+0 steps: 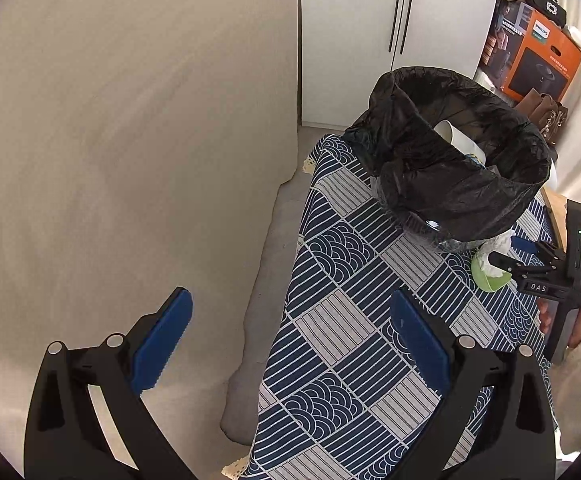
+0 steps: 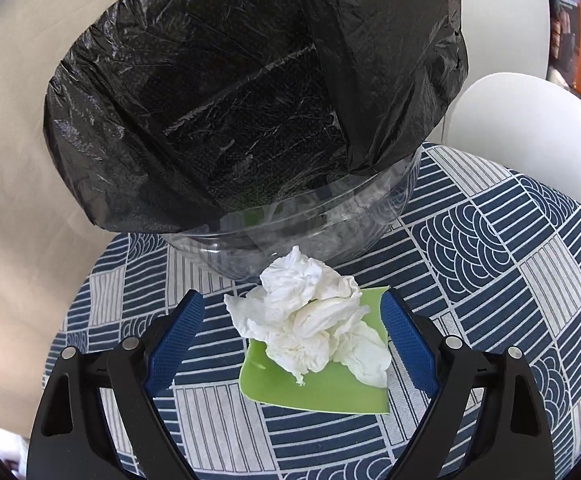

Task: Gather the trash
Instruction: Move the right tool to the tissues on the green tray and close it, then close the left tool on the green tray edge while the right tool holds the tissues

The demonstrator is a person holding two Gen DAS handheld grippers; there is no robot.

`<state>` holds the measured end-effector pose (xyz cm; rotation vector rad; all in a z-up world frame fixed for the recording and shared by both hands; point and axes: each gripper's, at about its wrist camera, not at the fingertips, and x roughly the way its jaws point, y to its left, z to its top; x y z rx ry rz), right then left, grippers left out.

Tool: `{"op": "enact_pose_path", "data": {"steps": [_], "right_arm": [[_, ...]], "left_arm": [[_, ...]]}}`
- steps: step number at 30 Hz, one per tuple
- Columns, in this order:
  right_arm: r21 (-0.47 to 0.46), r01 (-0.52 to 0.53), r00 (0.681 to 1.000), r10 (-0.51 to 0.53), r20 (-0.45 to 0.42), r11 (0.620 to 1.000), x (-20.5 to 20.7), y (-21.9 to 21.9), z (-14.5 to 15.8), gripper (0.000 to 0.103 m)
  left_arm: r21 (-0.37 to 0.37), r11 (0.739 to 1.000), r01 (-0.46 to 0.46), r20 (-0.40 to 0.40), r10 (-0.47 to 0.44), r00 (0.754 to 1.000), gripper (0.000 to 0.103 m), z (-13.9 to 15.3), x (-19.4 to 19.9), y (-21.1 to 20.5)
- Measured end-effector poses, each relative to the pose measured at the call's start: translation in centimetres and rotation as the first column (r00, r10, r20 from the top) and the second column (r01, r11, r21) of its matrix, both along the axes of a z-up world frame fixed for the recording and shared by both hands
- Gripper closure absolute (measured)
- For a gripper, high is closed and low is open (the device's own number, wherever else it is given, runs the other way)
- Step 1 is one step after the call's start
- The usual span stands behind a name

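Right tool (image 2: 292, 334): jaws wide, straddling crumpled tissue (image 2: 310, 328) on green plate (image 2: 322, 392), gripping nothing. Advice: pinch the wad only, clear of the plate rim. Left tool (image 1: 290, 336): released, empty. Lined bin (image 2: 250, 92) just behind. Worktop (image 2: 490, 280): blue patterned cloth. Beyond: white cabinet (image 1: 370, 20).

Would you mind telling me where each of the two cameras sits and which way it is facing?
Left wrist: on the left gripper, angled down over the table edge toward the lined bin; its own open blue fingers show, plus the right gripper and a hand.
Right wrist: on the right gripper, angled down at crumpled tissue on a green plate; its open fingers flank the tissue.
Shared: bin, tissue, plate, patterned tablecloth.
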<state>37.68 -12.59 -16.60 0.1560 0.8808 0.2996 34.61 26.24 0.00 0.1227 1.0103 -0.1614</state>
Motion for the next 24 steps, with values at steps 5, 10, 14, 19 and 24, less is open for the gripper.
{"op": "enact_pose_path", "data": {"steps": [5, 10, 14, 19, 24], "right_arm": [[-0.005, -0.023, 1.0, 0.023, -0.002, 1.0, 0.0, 0.3, -0.8, 0.068], [0.031, -0.028, 0.999, 0.027, 0.022, 0.999, -1.5, -1.1, 0.3, 0.071], [0.015, -0.043, 0.998, 0.043, 0.041, 0.999, -3.1, -2.2, 2.2, 0.071], [0.002, -0.056, 0.997, 0.056, 0.055, 0.998, -5.8, -4.5, 4.7, 0.071], [-0.022, -0.039, 0.997, 0.04, 0.062, 0.999, -8.4, -7.0, 6.7, 0.071]], "left_arm": [[0.015, 0.999, -0.034, -0.012, 0.034, 0.999, 0.006, -0.7, -0.6, 1.2], [0.004, 0.999, -0.033, -0.027, 0.033, 0.999, 0.006, -1.2, -1.2, 0.9], [-0.016, 1.0, -0.017, -0.033, 0.017, 0.999, 0.006, -1.6, -1.5, -0.4], [-0.084, 0.996, 0.005, -0.051, -0.01, 0.999, 0.006, -2.6, -1.8, -2.8], [-0.1, 0.995, 0.023, -0.066, -0.029, 0.997, 0.006, -3.9, -2.1, -5.8]]}}
